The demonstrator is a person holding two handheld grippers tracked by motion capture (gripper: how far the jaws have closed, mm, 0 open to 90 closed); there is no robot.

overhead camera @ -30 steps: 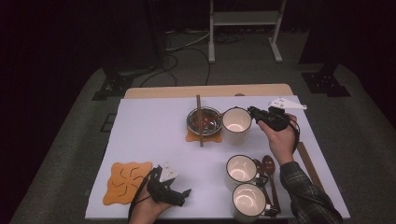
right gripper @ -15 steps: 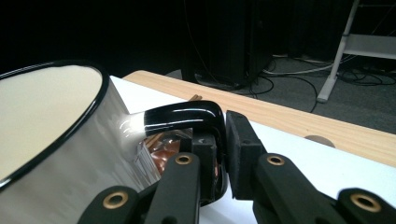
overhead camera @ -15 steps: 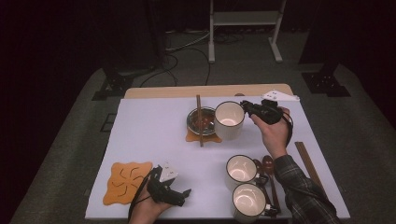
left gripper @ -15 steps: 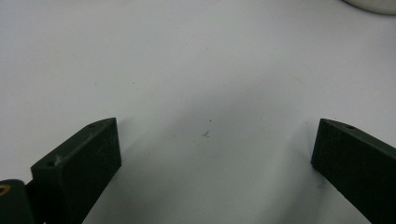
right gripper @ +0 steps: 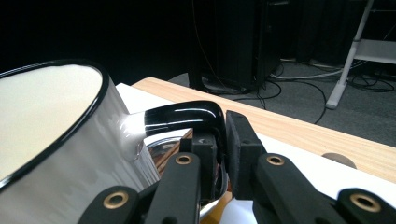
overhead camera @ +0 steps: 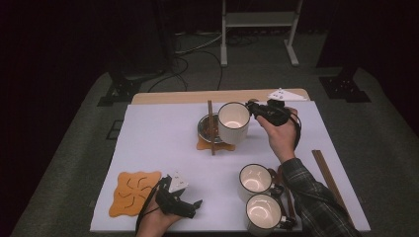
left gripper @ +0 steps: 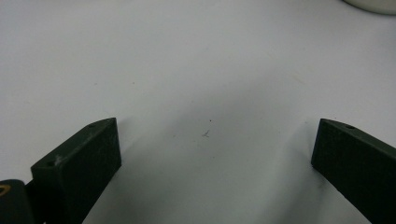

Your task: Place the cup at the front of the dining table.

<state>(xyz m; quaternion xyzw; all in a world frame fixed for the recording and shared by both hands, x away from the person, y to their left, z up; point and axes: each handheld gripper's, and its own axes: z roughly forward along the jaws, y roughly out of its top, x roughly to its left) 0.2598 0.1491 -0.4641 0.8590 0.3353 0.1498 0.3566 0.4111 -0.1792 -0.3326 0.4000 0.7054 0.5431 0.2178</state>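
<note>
One right tool [right gripper: 223,154] clamps the unmarked mug's black handle [right gripper: 187,114]; left tool [left gripper: 212,154] gapes.

Count, high view: 3 white mugs with dark rims, namely one held mug [overhead camera: 233,122] by the bowl and two standing mugs [overhead camera: 255,179] [overhead camera: 263,214] near the front right. 1 metal bowl [overhead camera: 206,129]. 2 orange coasters: one [overhead camera: 134,192] front left, one [overhead camera: 215,145] under the bowl. 2 wooden sticks: one [overhead camera: 211,126] across the bowl, one [overhead camera: 330,177] at the right edge. 2 grippers: left gripper [overhead camera: 180,204], right gripper [overhead camera: 259,109]. 1 white table [overhead camera: 158,143].
</note>
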